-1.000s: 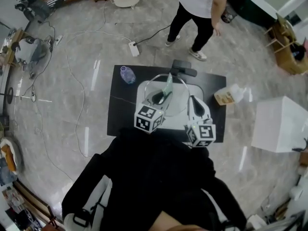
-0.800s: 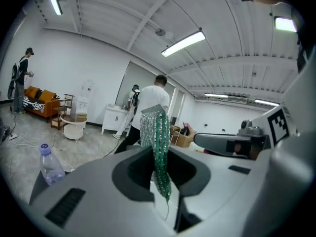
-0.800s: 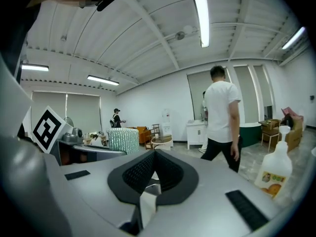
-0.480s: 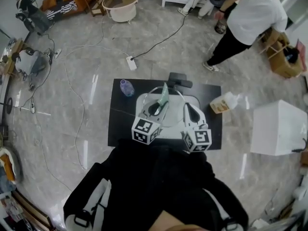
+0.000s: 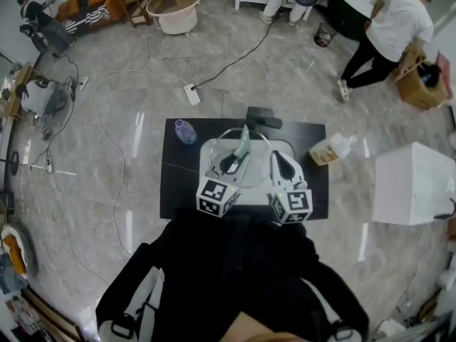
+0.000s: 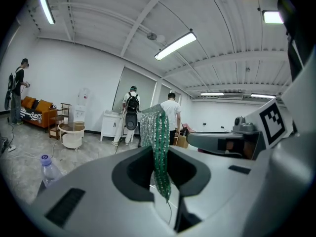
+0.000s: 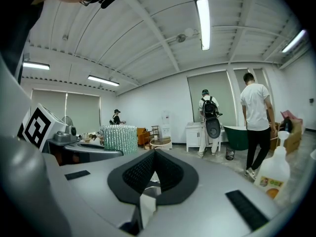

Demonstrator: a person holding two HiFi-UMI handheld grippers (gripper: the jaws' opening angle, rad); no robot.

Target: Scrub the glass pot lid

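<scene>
The glass pot lid (image 5: 226, 131) shows as a thin ring over the white mat (image 5: 292, 148) on the black table (image 5: 178, 169). My left gripper (image 5: 234, 161) is shut on a green sparkly scrub cloth (image 5: 244, 140), which stands upright from the jaws over the lid. In the left gripper view the cloth (image 6: 159, 142) rises between the closed jaws of that gripper (image 6: 160, 181). My right gripper (image 5: 276, 159) is closed at the lid's right rim. A silvery strip sits pinched in the right gripper (image 7: 148, 191), and the scrub cloth (image 7: 118, 138) shows to its left.
A water bottle (image 5: 184, 130) lies at the table's far left. A black device (image 5: 263, 117) sits on the far edge. A detergent bottle (image 5: 331, 148) lies at the table's right end, with a white box (image 5: 417, 184) beyond. A person (image 5: 388, 34) walks at the far right.
The person in the white shirt has walked from near the table's far side off to the far right. Both grippers, the cloth and the lid have hardly moved.
</scene>
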